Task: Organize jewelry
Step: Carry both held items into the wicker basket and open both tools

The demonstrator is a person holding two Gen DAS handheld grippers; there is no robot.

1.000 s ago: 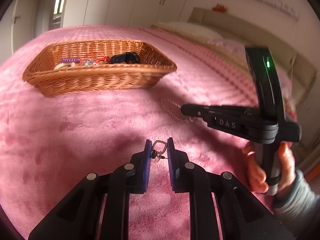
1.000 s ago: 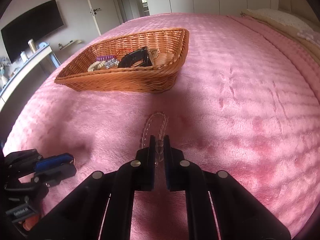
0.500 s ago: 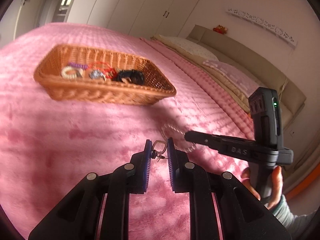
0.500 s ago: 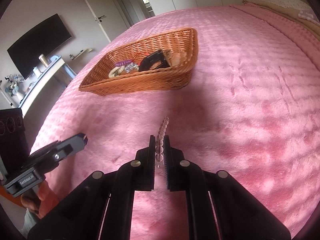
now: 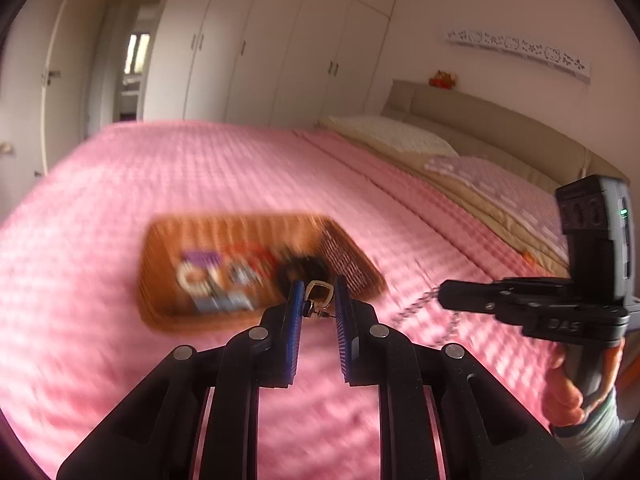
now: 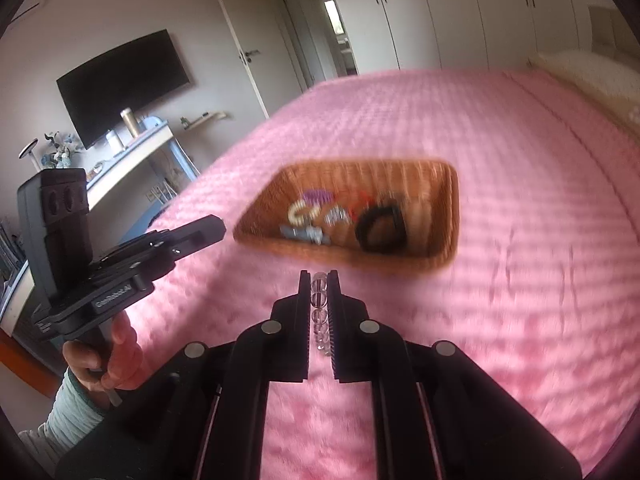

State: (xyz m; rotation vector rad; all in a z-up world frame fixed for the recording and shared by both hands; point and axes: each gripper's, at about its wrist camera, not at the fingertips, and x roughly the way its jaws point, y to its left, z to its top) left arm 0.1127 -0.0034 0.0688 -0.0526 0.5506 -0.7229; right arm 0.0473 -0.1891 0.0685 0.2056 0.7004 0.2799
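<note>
Left claw [image 5: 317, 307]: blue-padded fingers set narrowly, pinching a small gold-coloured metal earring [image 5: 318, 300] by its post, the loop standing at 12 o'clock above the tips. It is off the bedding, in front of the near wall of the shallow rectangular brown wicker basket [image 5: 182, 322].

Right claw [image 6: 319, 286]: fingers nearly together, clamped on a clear beaded bracelet [image 6: 319, 300], whose beads run back between the pads. From the left wrist view the rest of the strand hangs below this claw [image 5: 442, 295], at 3 o'clock from the earring.

The basket [image 6: 448, 216] rests on the pink plush bedspread [image 6: 540, 280], at 12 o'clock from the right claw. It holds a black band, a cream bead ring, and purple, red and silver pieces, all blurred.
</note>
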